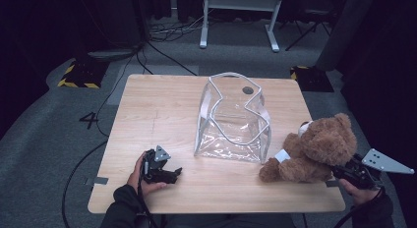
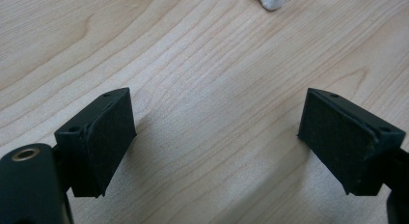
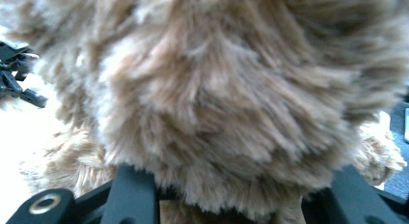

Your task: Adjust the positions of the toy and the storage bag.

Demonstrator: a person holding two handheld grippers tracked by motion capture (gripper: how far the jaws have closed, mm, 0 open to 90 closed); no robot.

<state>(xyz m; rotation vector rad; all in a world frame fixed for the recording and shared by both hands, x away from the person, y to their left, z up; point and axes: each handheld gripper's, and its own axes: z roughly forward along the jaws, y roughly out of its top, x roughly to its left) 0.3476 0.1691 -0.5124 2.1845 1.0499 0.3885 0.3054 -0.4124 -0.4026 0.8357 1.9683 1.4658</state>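
Wooden counter [image 1: 162,105] set on grey carpet [image 1: 44,139], dark room. Bear [image 1: 314,149] clamped by right tool [image 1: 344,170]; left tool [image 1: 173,173] held apart, resting on counter.

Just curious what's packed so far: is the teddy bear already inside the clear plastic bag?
No, the teddy bear sits on the table to the right of the clear plastic bag, outside it.

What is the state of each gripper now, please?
Left gripper: open, nothing between its jaws, low over the table.
Right gripper: closed on the teddy bear.
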